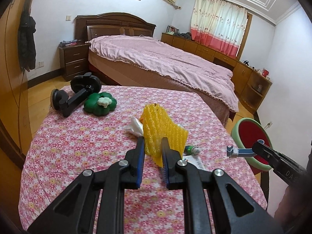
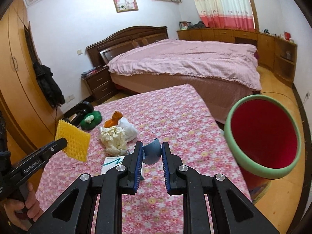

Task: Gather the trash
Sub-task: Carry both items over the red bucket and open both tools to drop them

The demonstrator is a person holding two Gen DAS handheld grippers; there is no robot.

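While the yellow foam net (image 1: 161,134) is pinched between the jaws of the left gripper (image 1: 152,142) and held raised above the table (image 1: 78,146), a blue plastic piece (image 2: 152,153) is clamped between the jaws of the right gripper (image 2: 150,148), likewise lifted off the floral cloth. Toward the table's left end a black mount (image 1: 78,95) and a green flower-shaped toy (image 1: 100,103) are seen side by side. Near the middle, a heap of crumpled white wrappers (image 2: 117,136) and an orange scrap (image 2: 114,120) are left lying, with a printed white card (image 2: 111,162) just in front of them. Off the table's right edge, the red bin with a green rim (image 2: 263,136) is seen, its mouth tilted toward the right gripper.
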